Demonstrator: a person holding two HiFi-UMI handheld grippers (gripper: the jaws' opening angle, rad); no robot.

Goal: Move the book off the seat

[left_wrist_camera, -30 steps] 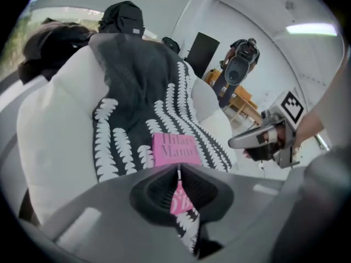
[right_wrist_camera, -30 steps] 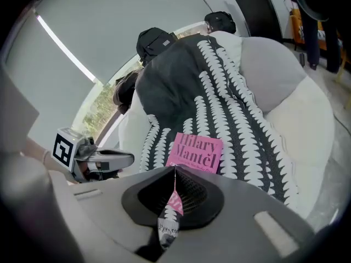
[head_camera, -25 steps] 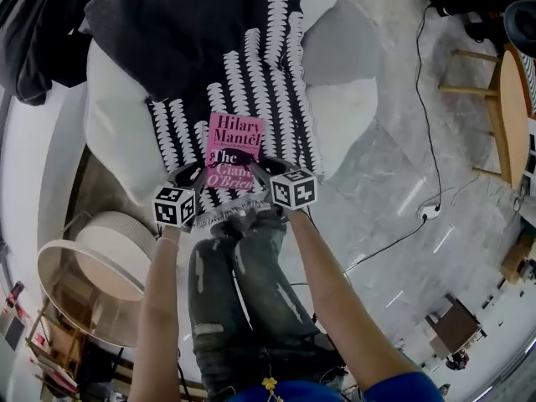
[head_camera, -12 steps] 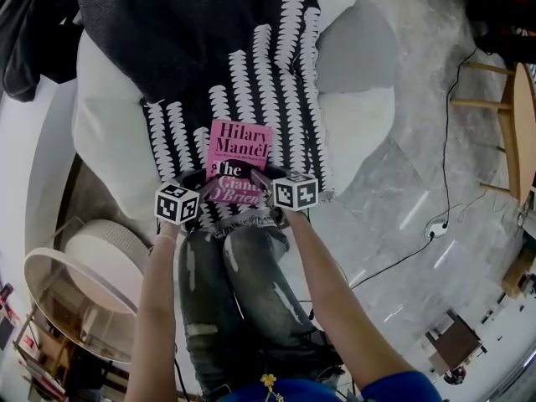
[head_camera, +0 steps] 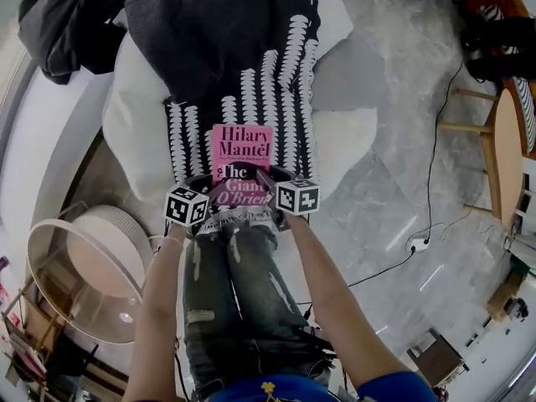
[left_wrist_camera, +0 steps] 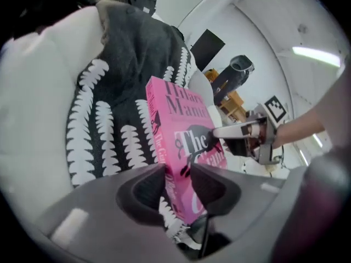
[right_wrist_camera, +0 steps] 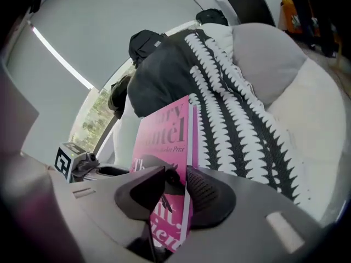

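So the grab looks done; the left gripper (left_wrist_camera: pixel 178 184) and right gripper (right_wrist_camera: pixel 175 188) have just closed their jaws onto the pink book (head_camera: pixel 241 159), one on each side near its near end; it's over the seat (head_camera: pixel 134 132), so carrying it off is what's left.

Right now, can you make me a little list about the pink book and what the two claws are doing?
book: pink, over the black-and-white blanket
blanket: draped on the white seat
left claw: has just been closing, pinches the book's spine edge
right claw: has just been closing, pinches the book's page edge
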